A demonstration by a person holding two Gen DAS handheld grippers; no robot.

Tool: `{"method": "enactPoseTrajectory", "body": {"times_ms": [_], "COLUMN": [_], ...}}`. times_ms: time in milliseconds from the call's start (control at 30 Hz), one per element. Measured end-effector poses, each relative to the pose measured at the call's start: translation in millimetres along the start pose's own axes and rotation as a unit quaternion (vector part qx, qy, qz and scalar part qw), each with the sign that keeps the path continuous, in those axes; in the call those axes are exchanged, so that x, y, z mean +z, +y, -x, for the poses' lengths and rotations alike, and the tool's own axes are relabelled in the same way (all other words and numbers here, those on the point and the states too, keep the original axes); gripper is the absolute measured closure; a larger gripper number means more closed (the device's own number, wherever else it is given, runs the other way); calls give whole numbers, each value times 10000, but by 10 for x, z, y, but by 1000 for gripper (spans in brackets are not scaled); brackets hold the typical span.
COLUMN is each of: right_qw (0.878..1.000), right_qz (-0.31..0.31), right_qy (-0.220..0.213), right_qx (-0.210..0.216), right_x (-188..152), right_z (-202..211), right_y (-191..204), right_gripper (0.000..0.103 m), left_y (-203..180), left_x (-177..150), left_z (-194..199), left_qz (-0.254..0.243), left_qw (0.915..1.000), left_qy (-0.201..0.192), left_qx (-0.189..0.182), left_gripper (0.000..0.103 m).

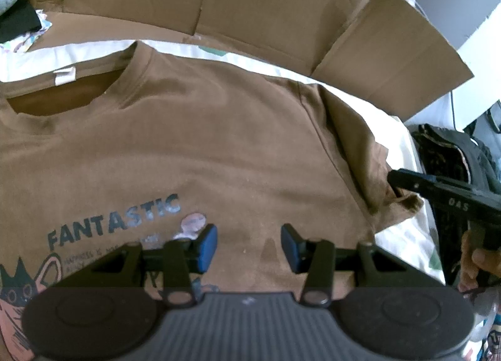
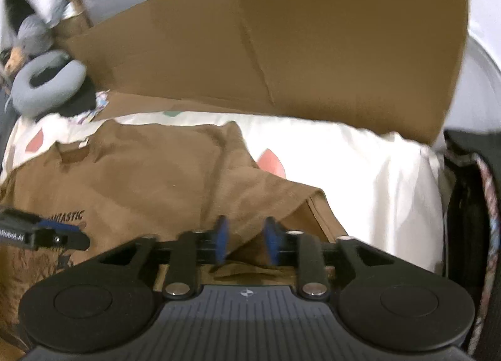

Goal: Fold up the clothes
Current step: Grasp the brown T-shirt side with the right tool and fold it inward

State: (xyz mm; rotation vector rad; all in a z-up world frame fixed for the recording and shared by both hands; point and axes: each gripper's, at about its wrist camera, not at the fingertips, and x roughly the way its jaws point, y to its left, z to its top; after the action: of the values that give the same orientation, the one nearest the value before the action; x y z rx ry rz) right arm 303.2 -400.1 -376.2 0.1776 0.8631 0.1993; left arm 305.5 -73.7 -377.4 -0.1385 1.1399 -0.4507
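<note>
Brown cotton T-shirt w/ "FANTASTIC" print [image 1: 194,141] lay flat on white bedsheet [image 2: 360,173]. Left gripper [image 1: 249,246] hovered w/ jaws apart over chest. Right gripper [image 2: 244,240] clamped on sleeve [image 2: 272,191] at 3 o'clock. Judgement: carry sleeve toward 9, keep fabric taut, left pinning body.

The left hand-held gripper [image 1: 249,246] hovers low with its blue pads [image 1: 208,246] spread wide apart. The right hand-held gripper [image 2: 245,240] sits to its right, pads [image 2: 221,237] narrowed around a fold of cloth.
</note>
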Motion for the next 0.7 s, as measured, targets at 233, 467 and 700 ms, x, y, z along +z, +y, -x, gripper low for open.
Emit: {"method": "enactPoseTrajectory", "body": {"times_ms": [233, 467, 700], "right_qw": [9950, 9902, 9919], "right_qz": [-929, -1210, -1137], "right_qy": [166, 348, 197], "right_qx": [314, 606, 537], "right_x": [-37, -42, 46], "right_z": [-190, -311, -306], "right_y": [-252, -254, -269], "right_gripper": [68, 68, 90], "left_y": [-14, -19, -17], "left_x": [1, 2, -25], "left_z": [-27, -39, -51], "left_qz": [-25, -29, -30], "left_qw": [10000, 10000, 10000], "left_qy": [42, 57, 78], "left_qx": [-25, -29, -18], "left_gripper": [55, 55, 55]}}
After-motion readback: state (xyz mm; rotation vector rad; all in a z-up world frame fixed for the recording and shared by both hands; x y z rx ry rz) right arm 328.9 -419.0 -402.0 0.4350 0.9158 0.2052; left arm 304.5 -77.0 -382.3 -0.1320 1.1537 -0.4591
